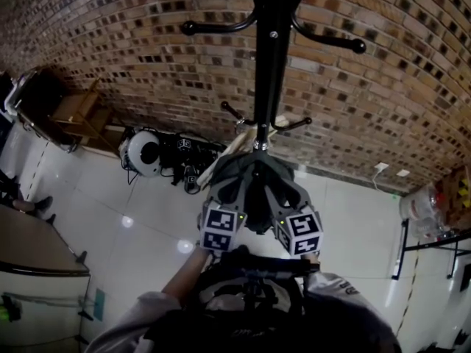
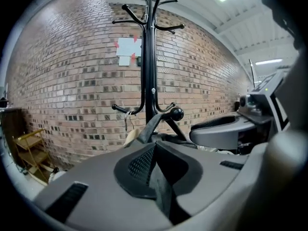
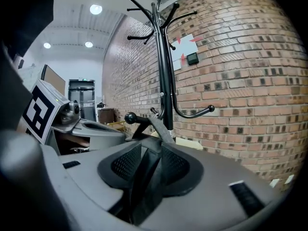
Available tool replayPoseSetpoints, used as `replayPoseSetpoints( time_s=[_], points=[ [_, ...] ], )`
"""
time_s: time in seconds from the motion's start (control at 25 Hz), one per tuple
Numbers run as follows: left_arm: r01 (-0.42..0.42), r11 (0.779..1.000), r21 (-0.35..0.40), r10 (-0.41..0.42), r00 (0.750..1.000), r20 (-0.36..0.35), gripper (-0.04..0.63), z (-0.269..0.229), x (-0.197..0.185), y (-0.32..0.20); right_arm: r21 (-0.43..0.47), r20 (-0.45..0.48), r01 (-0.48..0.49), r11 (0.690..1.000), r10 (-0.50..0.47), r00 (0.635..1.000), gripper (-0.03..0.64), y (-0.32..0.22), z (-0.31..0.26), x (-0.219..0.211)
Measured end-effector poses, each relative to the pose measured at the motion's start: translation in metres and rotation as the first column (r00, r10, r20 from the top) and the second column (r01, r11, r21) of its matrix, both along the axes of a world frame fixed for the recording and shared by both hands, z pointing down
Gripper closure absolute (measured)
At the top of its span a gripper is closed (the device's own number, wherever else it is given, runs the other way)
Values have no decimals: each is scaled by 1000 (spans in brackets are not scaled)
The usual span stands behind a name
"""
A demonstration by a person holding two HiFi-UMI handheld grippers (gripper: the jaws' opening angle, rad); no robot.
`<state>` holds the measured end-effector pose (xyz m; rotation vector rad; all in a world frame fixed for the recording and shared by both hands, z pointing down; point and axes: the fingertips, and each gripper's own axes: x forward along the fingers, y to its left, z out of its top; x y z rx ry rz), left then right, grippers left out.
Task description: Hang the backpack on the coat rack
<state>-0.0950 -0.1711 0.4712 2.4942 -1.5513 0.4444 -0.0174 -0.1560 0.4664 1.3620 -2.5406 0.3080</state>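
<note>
Jaws: left gripper (image 2: 154, 147) pinched on the strap (image 2: 155, 125), right gripper (image 3: 150, 153) wide around it | strap draped over the lower peg (image 2: 176, 113) of the coat rack (image 1: 271, 65) | backpack (image 1: 254, 300) low, near me | I hold the strap taut to seat it, I judge.

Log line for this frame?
left claw: shut on strap | right claw: open around strap | strap: over hook of coat rack

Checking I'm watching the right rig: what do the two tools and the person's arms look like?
Both the left tool and right tool are matte grey moulded shells with black mesh-textured pads in a dark recess. Each carries a white cube with black square markers. The person wears light grey sleeves.
</note>
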Motion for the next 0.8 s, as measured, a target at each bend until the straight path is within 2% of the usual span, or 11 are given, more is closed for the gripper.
replayPoseSetpoints(
  time_s=[0.08,0.16,0.36,0.52,0.8],
  points=[
    [6,1000,-18,-7,999,-34,589,1,1,5,1,20,-3,1000,3,1000,483,3,-2,3],
    [11,999,-38,-14,998,-65,589,0,2,11,10,44,-17,1000,17,999,518,5,-6,7],
    [15,998,-63,-21,995,-101,589,1,11,25,10,71,-7,1000,7,997,531,17,-10,16],
    [4,996,-92,-14,994,-108,589,7,23,37,17,70,0,1000,-2,998,568,28,-11,26],
    [29,996,-81,-37,994,-105,589,10,37,61,19,78,17,1000,-18,997,603,58,-7,41]
  ],
)
